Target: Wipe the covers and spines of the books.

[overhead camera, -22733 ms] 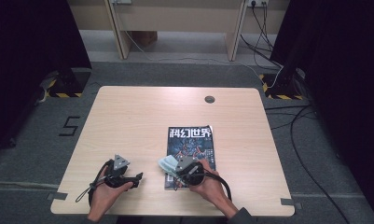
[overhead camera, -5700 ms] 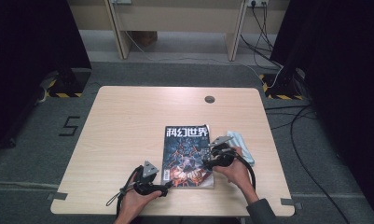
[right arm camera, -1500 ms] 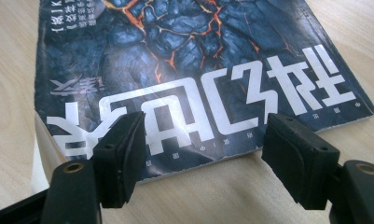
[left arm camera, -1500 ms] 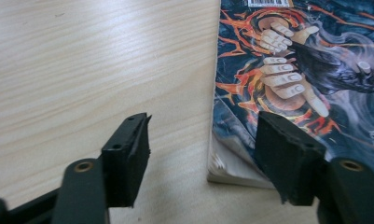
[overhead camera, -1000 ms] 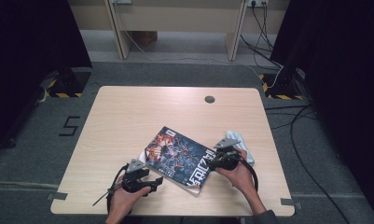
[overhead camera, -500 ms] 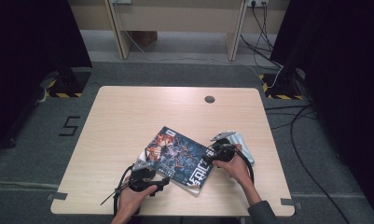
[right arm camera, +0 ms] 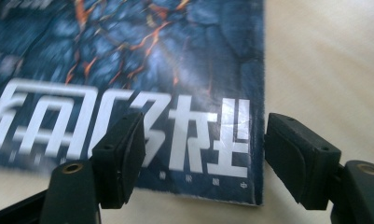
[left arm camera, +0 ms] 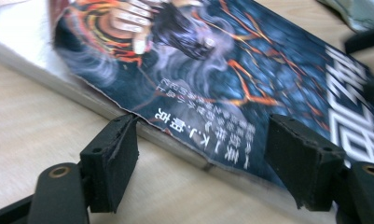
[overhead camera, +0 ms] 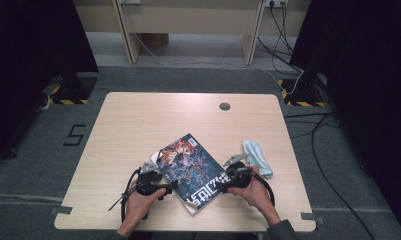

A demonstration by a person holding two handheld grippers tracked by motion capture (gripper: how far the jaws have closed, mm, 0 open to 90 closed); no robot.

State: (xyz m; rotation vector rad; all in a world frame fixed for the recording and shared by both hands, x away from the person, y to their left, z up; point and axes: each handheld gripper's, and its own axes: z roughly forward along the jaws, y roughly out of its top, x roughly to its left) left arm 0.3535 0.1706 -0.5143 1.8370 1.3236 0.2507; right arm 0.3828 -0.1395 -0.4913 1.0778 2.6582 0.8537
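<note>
Plainly counted: one magazine point(overhead camera: 193, 171), one folded pale cloth point(overhead camera: 257, 158), two grippers, one round grommet hole point(overhead camera: 225, 106) near the far edge of the surface point(overhead camera: 138, 120). Magazine lying flat and skewed toward the near edge, roughly midway between the left and right edges, one corner pointing at the near edge. Cloth well toward the right edge, just beyond the right gripper point(overhead camera: 228, 178), apart from the magazine. Far half of the surface bare wood, likewise the left side; ample open room there.

Left gripper point(overhead camera: 164, 186) low at the magazine's left long edge, fingers point(left arm camera: 111, 163) standing wide, having just been opening; cover edge and page block between them, pads not pressing, one finger just at the torn-looking cover edge. Right gripper at the magazine's right side, fingers point(right arm camera: 121, 156) also spread wide, straddling a cover corner, nothing gripped.

Cover art dark blue with orange cracks and a fiery figure. Large white Chinese title characters across it, readable in the right gripper view only in part; small white line with "K.J." among Chinese characters in the left gripper view.
</note>
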